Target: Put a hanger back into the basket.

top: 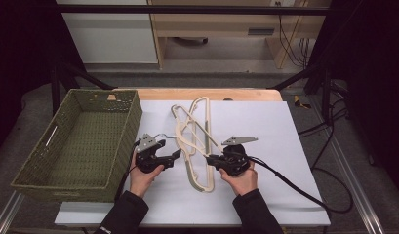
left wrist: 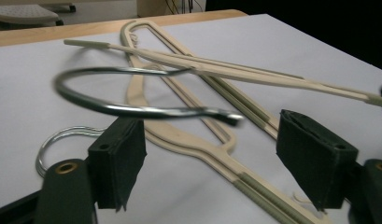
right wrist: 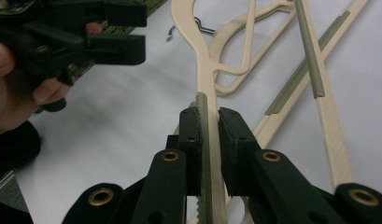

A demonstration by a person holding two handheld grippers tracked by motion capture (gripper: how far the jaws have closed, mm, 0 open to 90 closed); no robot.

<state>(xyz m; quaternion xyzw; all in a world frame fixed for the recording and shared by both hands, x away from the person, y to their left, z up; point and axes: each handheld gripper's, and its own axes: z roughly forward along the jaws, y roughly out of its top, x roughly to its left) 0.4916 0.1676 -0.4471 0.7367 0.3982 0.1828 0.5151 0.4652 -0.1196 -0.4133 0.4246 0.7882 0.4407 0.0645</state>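
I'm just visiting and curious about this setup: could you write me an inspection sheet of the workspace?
Surface: white sheet over a wooden table.
Job's things: cream plastic coat hangers with metal hooks, lying crossed in a pile mid-table.
Clutter: empty green woven basket at the left.
Grippers: left gripper open, a hanger's metal hook between its jaws, untouched; right gripper shut on a hanger's arm.
Cables: black cable trailing from the right gripper across the sheet; more on the floor at the right.
Surroundings: black frame bars, grey floor, pale furniture behind.
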